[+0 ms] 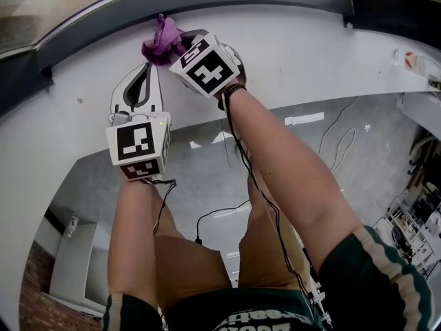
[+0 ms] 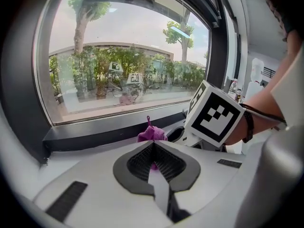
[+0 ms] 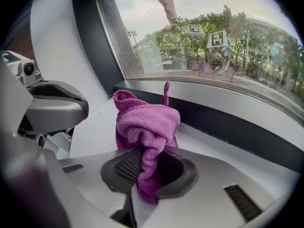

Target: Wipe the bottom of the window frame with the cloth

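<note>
Pinches the bunched purple cloth in the right tongs, close by the dark bottom of the window frame, near its left corner. Holds the left tongs pressed together on nothing (just beside the right pair).

Purple cloth – bunched, against dark window frame

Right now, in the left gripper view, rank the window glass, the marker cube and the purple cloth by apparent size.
1. window glass, by far the largest.
2. marker cube, though it sits nearer the camera, which inflates it.
3. purple cloth, smallest; the jaws hide part of it.
</note>
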`<state>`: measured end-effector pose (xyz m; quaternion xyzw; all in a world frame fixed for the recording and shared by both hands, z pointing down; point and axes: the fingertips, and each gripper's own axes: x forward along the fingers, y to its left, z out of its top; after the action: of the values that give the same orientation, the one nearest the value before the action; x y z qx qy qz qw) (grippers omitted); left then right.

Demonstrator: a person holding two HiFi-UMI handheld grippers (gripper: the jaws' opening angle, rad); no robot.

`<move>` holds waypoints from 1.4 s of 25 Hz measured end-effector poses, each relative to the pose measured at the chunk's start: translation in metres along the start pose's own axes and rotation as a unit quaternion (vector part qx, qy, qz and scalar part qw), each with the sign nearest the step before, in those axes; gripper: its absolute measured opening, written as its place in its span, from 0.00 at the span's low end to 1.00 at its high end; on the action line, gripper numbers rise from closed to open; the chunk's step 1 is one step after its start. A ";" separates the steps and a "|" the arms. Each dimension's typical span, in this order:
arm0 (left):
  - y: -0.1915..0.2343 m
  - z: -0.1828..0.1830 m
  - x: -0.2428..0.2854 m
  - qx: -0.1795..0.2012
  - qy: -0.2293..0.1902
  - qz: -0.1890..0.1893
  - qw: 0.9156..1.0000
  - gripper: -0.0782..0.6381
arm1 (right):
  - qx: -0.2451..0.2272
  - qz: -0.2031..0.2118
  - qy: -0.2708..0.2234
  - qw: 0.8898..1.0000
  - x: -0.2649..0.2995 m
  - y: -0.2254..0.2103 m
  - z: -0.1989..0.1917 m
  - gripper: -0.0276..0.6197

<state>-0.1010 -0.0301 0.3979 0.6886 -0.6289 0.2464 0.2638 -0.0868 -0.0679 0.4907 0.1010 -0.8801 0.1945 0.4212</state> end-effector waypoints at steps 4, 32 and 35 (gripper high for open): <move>-0.011 0.001 0.007 -0.004 0.003 -0.002 1.000 0.12 | 0.000 -0.003 -0.001 1.000 -0.009 -0.010 -0.008 0.17; -0.133 0.034 0.064 0.041 -0.005 -0.060 0.997 0.12 | 0.023 -0.039 -0.015 0.999 -0.093 -0.104 -0.076 0.17; -0.145 0.035 0.071 0.045 -0.004 -0.065 0.997 0.12 | 0.021 -0.041 -0.017 0.999 -0.100 -0.113 -0.082 0.17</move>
<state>0.0494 -0.0962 0.4117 0.7400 -0.5726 0.2538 0.2452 0.0717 -0.1337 0.4886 0.1495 -0.8779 0.1934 0.4117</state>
